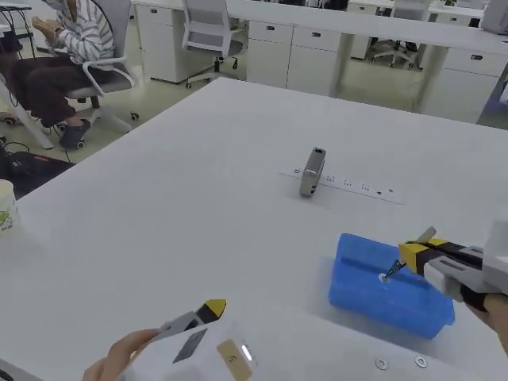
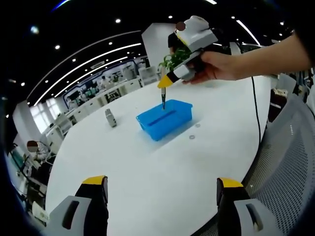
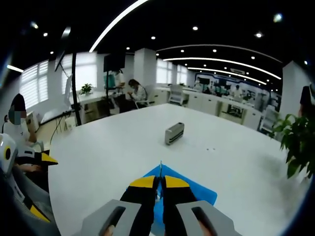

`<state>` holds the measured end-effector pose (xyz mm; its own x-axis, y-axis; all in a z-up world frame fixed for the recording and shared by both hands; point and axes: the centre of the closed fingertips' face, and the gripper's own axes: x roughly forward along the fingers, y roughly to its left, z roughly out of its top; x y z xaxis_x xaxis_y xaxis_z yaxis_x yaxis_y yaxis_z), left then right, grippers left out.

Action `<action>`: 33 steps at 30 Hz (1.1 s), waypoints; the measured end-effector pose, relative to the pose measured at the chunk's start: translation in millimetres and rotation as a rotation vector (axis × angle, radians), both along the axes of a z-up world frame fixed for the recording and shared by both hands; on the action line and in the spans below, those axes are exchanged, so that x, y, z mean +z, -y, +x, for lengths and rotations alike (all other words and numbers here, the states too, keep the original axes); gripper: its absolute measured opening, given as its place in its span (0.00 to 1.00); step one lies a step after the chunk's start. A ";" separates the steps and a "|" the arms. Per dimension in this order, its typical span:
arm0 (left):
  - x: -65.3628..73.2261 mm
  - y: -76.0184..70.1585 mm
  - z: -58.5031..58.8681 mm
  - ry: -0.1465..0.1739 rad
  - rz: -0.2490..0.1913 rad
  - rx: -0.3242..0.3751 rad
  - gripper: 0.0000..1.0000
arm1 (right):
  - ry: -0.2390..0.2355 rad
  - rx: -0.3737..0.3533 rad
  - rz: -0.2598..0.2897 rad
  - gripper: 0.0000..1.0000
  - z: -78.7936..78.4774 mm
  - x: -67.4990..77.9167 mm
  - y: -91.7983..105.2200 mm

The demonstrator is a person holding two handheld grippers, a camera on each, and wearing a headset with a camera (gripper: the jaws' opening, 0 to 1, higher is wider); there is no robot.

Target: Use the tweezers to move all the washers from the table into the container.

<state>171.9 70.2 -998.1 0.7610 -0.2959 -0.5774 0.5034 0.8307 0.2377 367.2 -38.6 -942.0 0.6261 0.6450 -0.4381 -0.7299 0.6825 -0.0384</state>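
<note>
- The table [image 1: 182,214] is open to the left of the container [image 1: 373,300] and behind it.
- A block [image 1: 312,171] stands upright mid-table, well behind the container.
- The right gripper [image 1: 413,252] and its tweezers [image 1: 392,271] hang over the container's middle.
- Two washers [image 1: 382,363] lie flat near the front edge, open from above.

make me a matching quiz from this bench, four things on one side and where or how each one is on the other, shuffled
Things:
1. tweezers
2. washers
3. left gripper
4. grey metal block

Places or states:
A. open, holding nothing
B. lying on the table beside the blue container, on the person's side of it
C. near the middle of the table, beyond the blue container
D. clamped in the right gripper, tip pointing down into the blue container

Pairs: 1-D, 2-B, 3-A, 4-C
</note>
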 end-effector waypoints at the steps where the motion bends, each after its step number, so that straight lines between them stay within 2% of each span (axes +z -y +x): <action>1: -0.1 0.3 0.0 -0.001 0.001 -0.001 0.94 | -0.005 -0.006 -0.001 0.00 3.3 -3.1 -0.6; 6: -1.4 2.5 -1.8 -0.017 -0.013 -0.010 0.94 | -0.033 -0.024 -0.024 0.00 11.4 -20.3 -3.0; 12: -2.5 6.0 -3.7 -0.038 -0.031 -0.021 0.93 | -0.073 -0.016 -0.070 0.00 8.4 -45.5 -6.5; 14: -2.4 6.1 -3.7 -0.043 -0.036 -0.019 0.92 | -0.082 -0.011 -0.076 0.00 7.3 -50.0 -7.6; 31: 2.4 0.4 -0.7 -0.042 -0.084 0.025 0.91 | -0.103 0.006 -0.107 0.01 3.2 -68.5 -9.3; 33: 2.5 0.7 -0.4 -0.039 -0.085 0.025 0.91 | -0.097 0.004 -0.103 0.01 3.6 -66.8 -10.1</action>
